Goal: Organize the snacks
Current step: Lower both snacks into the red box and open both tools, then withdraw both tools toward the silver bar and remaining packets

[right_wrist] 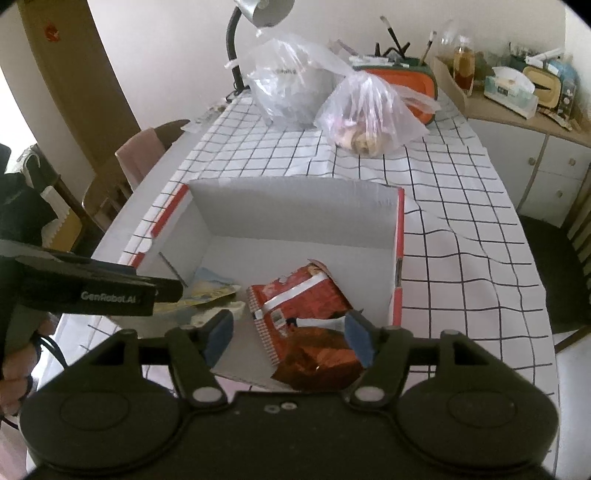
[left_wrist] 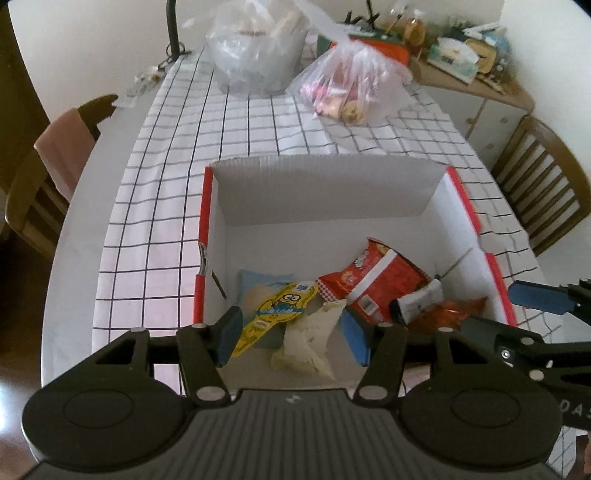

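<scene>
Your left gripper (left_wrist: 293, 334) has its fingers spread apart with nothing between them, hanging over the near edge of the red-and-white cardboard box (left_wrist: 325, 195). Your right gripper (right_wrist: 290, 341) is spread just as wide and grips nothing; it sits above the box's near right corner.

Below your left fingers lie a yellow cartoon snack packet (left_wrist: 273, 314), touching a pale blue packet (left_wrist: 258, 286) under it, and a crumpled white wrapper (left_wrist: 310, 339) just beside them. Toward the box's right side a red snack bag (left_wrist: 373, 280) lies tilted, with a small dark-and-white bar (left_wrist: 417, 301) against it and a shiny orange-brown wrapper (right_wrist: 321, 354) at the near right corner, right under your right fingers.

The box stands on the checked tablecloth (right_wrist: 461, 221) near the tabletop's front edge. Toward the far edge sit two clear plastic bags: one with pink-wrapped snacks (left_wrist: 351, 88), and a larger one (left_wrist: 255, 48) beside a black lamp stem (left_wrist: 173, 29).
</scene>
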Motion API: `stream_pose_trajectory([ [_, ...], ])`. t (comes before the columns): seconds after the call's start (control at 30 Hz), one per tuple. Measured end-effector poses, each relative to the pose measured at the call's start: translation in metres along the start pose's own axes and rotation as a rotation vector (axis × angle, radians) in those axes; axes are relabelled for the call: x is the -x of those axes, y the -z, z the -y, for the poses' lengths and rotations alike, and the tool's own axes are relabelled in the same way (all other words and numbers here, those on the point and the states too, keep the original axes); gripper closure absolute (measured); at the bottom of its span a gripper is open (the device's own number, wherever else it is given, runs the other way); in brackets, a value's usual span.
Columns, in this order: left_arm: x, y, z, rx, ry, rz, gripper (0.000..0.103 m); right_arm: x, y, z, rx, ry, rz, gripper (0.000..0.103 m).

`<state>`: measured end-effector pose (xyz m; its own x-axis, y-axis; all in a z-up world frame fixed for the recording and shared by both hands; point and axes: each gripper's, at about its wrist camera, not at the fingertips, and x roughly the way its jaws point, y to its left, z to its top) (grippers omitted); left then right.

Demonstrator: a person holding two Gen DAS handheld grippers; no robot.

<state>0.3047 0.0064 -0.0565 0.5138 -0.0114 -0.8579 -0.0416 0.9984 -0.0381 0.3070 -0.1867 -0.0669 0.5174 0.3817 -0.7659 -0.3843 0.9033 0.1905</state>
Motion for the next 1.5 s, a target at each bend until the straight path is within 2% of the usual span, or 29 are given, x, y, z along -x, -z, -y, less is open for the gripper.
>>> stream_pose_trajectory([
  [0.33, 0.05, 0.021, -0.003, -0.046, 0.039, 0.071, 0.045, 0.041, 0.016, -0.019, -0.033, 0.01, 0.062, 0.029],
  [0.4, 0.059, 0.027, -0.004, -0.052, 0.043, 0.087, 0.04, 0.048, 0.021, -0.023, -0.038, 0.009, 0.073, 0.027],
  [0.5, 0.072, 0.037, -0.006, -0.063, 0.056, 0.106, 0.039, 0.058, 0.028, -0.03, -0.044, 0.008, 0.084, 0.023],
  [0.9, 0.109, 0.097, -0.022, -0.09, 0.09, 0.144, 0.034, 0.085, 0.069, -0.06, -0.06, -0.019, 0.097, 0.014],
  [1.0, 0.114, 0.113, -0.029, -0.085, 0.088, 0.144, 0.033, 0.088, 0.08, -0.068, -0.063, -0.026, 0.096, 0.009],
  [1.27, 0.112, 0.149, -0.05, -0.047, 0.086, 0.113, 0.033, 0.084, 0.112, -0.081, -0.089, -0.043, 0.063, 0.004],
  [1.37, 0.107, 0.162, -0.058, -0.032, 0.089, 0.099, 0.029, 0.081, 0.126, -0.087, -0.089, -0.038, 0.051, 0.001],
  [1.5, 0.097, 0.174, -0.066, -0.005, 0.092, 0.062, 0.028, 0.069, 0.143, -0.093, -0.095, -0.025, 0.002, 0.0],
])
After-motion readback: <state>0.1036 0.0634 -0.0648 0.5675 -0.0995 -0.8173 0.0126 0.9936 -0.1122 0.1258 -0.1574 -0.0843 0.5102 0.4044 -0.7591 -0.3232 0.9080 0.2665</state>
